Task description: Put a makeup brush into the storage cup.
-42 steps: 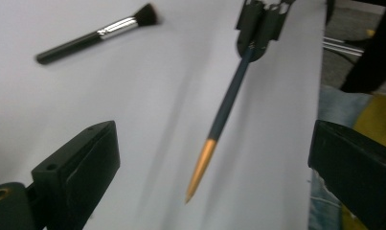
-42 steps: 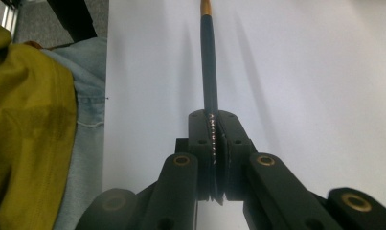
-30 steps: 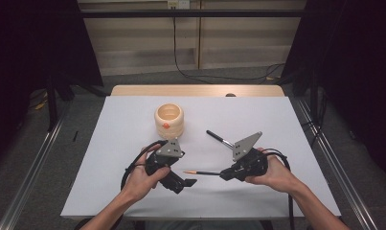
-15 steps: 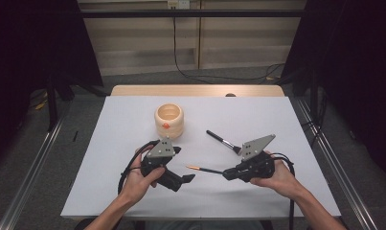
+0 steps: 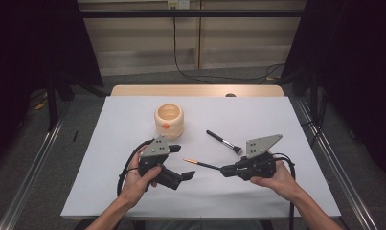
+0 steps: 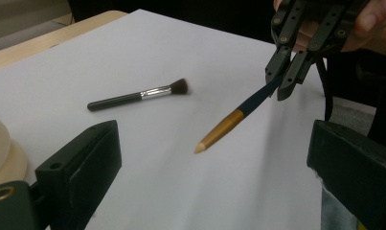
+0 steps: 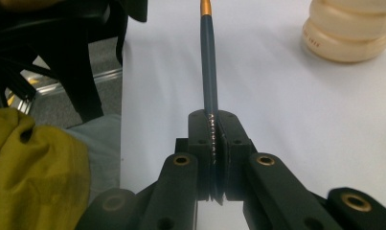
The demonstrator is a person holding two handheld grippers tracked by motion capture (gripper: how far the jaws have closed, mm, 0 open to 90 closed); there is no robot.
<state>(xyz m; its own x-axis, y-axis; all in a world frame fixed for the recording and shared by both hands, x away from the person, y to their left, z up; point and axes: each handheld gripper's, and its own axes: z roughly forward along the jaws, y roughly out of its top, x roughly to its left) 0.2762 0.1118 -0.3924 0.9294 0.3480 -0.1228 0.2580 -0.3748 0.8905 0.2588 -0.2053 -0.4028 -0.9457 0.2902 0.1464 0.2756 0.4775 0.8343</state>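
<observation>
My right gripper [image 5: 225,170] is shut on the rear end of a thin dark-blue stick with a pointed gold end [image 5: 200,164], held just above the white table cover and pointing left toward the left gripper. In the right gripper view the jaws [image 7: 213,132] pinch the stick [image 7: 209,67] between the pads. My left gripper [image 5: 182,163] is open with nothing between its fingers; the gold tip [image 6: 219,134] hangs in front of its wide-set jaws [image 6: 214,191]. The right gripper [image 6: 282,81] is also in that view. A black makeup brush [image 5: 223,142] [image 6: 138,96] lies flat behind them.
A cream ribbed round holder [image 5: 168,120] [image 7: 348,33] stands at the back left of the white cover [image 5: 109,191]. The bare wooden table edge [image 5: 133,90] runs along the back. Cables trail from both grippers. Yellow cloth [image 7: 32,167] is at the near edge.
The right gripper has rolled slightly, its grey plate swinging to the right, and the stick's gold tip has shifted a little away from the near edge. The left hand has barely moved.
</observation>
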